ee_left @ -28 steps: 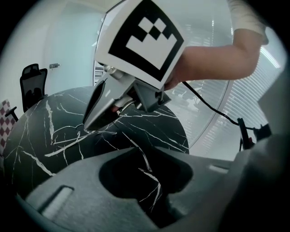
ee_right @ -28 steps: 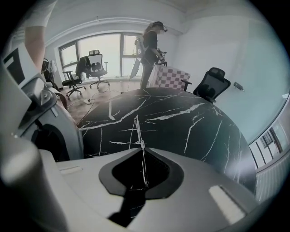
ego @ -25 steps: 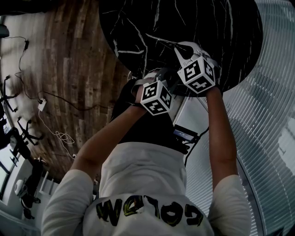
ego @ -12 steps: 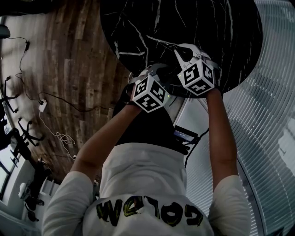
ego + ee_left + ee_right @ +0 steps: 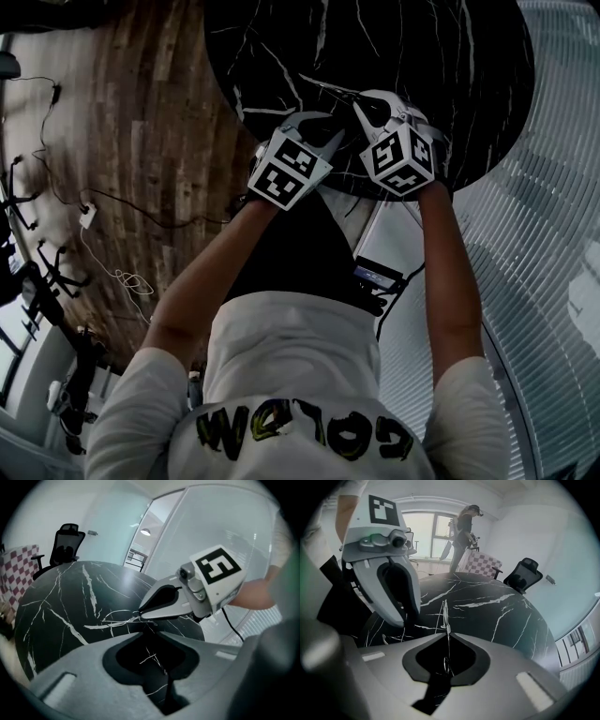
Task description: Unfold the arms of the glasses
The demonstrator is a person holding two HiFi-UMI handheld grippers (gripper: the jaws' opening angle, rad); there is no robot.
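Glasses of thin, pale wire are held just above the round black marble table with white veins, over the part of its edge nearest the person. They are pinched by the right tongs, whose jaws are closed tip to tip on the wire. Part of the frame is seen standing up beyond the tips, and part is seen looping back through the hollow between the jaws. How far the arms are folded cannot be made out, the wire being too fine. The left tongs are held over the same edge of the table, and their jaws are kept a little apart. Nothing is seen pressed between the tips, though the wire is shown close in front of them. A white short-sleeved shirt is worn by the person at the near side of the table. A brown wooden plank floor is seen around the table, with thin cables lying on it well apart from the table. A black office chair and a pink-and-white chequered seat are placed at the far side of the table. A standing person is seen beyond the table, before a bright window.
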